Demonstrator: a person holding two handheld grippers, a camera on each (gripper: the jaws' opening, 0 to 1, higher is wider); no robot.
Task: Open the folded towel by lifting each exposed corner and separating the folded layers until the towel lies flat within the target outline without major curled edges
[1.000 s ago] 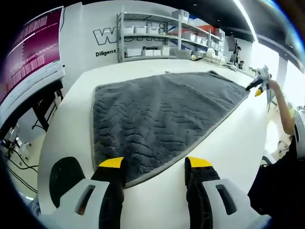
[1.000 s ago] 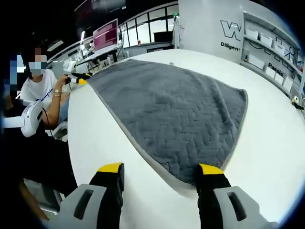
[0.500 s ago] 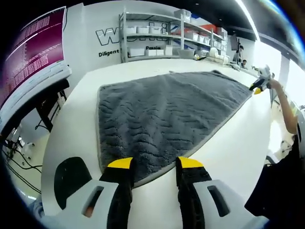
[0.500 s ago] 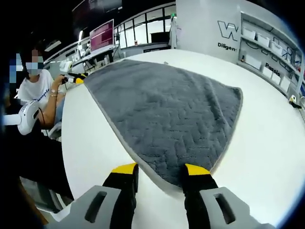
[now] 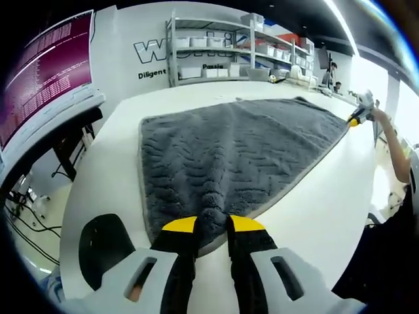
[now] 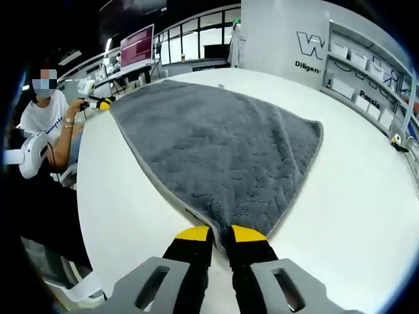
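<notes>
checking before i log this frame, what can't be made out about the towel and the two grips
- Left gripper view: left gripper jaws cover the towel corner they pinch; layer count hidden.
- Right gripper view: right gripper covers its corner likewise.
- Both views: no target outline discernible on the table.

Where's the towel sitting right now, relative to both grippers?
The grey towel lies spread on the white table, each near corner pinched in a gripper: left gripper in the left gripper view, right gripper in the right gripper view.
</notes>
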